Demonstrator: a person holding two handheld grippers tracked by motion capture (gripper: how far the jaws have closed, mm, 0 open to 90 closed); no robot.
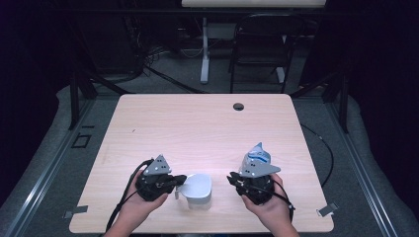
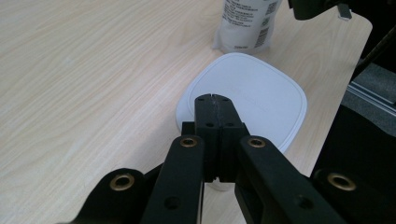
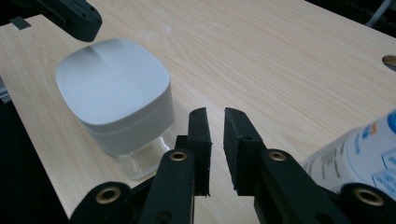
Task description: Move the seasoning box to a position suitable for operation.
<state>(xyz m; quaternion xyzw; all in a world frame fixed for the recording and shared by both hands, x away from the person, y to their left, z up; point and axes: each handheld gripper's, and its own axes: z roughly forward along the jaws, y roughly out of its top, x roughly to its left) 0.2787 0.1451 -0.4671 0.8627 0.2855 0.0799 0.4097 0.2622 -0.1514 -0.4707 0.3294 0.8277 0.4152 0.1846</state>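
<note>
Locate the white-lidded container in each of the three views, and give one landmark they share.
High view: the container stands near the table's front edge, between the two grippers.
Left gripper view: its white lid sits at centre right, just beyond the closed fingers.
Right gripper view: it stands at upper left, left of the fingers.
Shared landmark: the white refill pouch, at top in the left gripper view and at lower right in the right gripper view.

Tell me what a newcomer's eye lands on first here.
First the white lidded container at the table's near edge, between the two hand-held grippers. The left gripper, jaws shut, reaches over its lid; beside the right gripper stands a white and blue pouch.
</note>
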